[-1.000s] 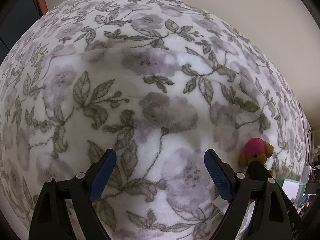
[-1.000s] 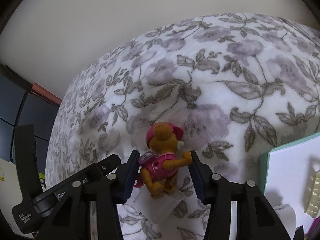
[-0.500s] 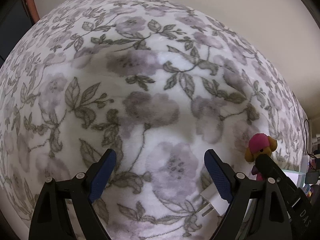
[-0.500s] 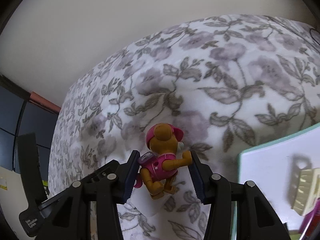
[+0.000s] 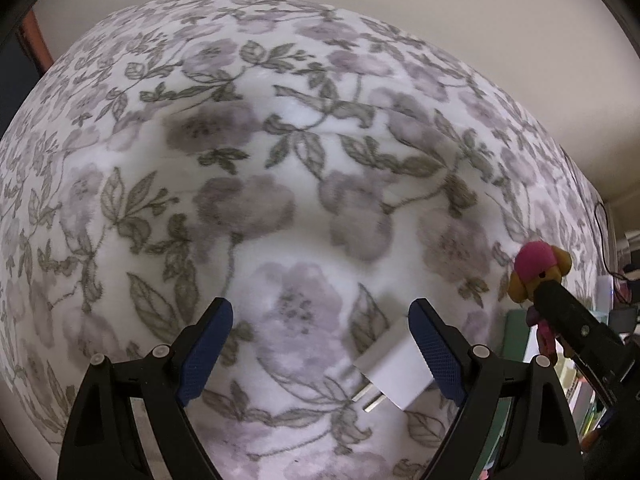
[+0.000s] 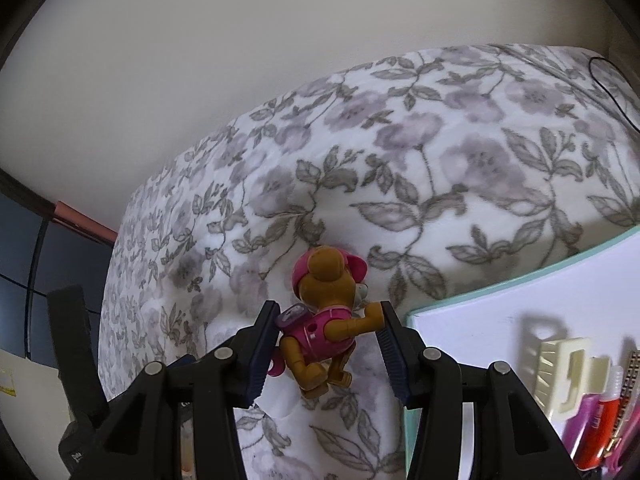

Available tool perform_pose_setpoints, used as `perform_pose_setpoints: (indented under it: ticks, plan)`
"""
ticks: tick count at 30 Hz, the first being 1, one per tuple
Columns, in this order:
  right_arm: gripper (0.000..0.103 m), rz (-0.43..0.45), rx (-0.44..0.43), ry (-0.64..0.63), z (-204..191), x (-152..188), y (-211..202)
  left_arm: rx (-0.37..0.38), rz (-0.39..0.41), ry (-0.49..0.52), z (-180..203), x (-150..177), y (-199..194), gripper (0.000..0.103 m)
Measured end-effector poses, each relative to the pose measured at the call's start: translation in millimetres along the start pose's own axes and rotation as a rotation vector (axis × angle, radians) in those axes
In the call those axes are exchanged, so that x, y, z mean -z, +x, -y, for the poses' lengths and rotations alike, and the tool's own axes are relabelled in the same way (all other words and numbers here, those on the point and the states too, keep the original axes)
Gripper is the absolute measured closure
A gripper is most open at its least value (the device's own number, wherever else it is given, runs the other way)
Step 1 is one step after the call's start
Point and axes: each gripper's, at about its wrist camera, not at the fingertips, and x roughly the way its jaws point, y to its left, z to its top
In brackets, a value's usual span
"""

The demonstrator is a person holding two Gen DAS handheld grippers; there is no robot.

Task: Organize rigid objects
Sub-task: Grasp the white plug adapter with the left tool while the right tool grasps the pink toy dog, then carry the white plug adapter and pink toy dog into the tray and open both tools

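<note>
Pink-vested dog figure clamped in right gripper, mid-air over floral blanket. Judged step: carry to white tray with teal rim at right, then release.

Doing it well:
- Keep squeeze constant through the carry. Contact looks narrow: left pad on the backpack side, right pad on one outstretched arm. Hard glossy plastic, so likely to pivot about that line if jolted.
- Clear the rim before descending. Blanket is soft and puffy, so no dragging across it.
- Pick a bare patch of the tray, away from cream clip and pens at lower right. Avoid knocking those.
- Lower until feet touch before letting go. Dropping from height risks a bounce or tip-over.
- Spread fingers just enough to free the arm, then back straight out.

Fingers:
- Right: about half spread, pinching the dog at torso level, head sticking out past the tips. Nothing else touched.
- Left gripper: spread wide, holding nothing, pointing steeply down at the blanket. White plug adapter lying on the blanket just inside right finger, prongs toward lower left; contact with that pad not resolvable, not gripped.
- Probably next pick for the left: centre over adapter body, close across flat sides, not across prongs. Blanket will give, so press in slightly.

Dog also visible from left camera at far right, above tray edge.
</note>
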Motion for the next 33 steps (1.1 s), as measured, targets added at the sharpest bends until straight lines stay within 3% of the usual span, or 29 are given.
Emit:
perform_pose_setpoints:
  ticks: [7, 20, 23, 25, 33]
  plan:
    - [0.051, 0.004, 0.005, 0.020, 9, 1, -12, 0.041, -0.029, 0.054, 22, 8, 3, 0.013]
    - [0.051, 0.015, 0.006, 0.062, 26, 2, -30, 0.019, -0.079, 0.161, 61, 23, 19, 0.014]
    - [0.051, 0.014, 0.007, 0.068, 29, 3, -33, 0.022, -0.084, 0.163, 62, 24, 22, 0.025]
    - [0.051, 0.014, 0.009, 0.071, 31, 4, -35, 0.022, -0.087, 0.160, 62, 25, 23, 0.040]
    - [0.051, 0.016, 0.021, 0.089, 40, 8, -43, 0.063, -0.083, 0.149, 41, 39, 11, 0.043]
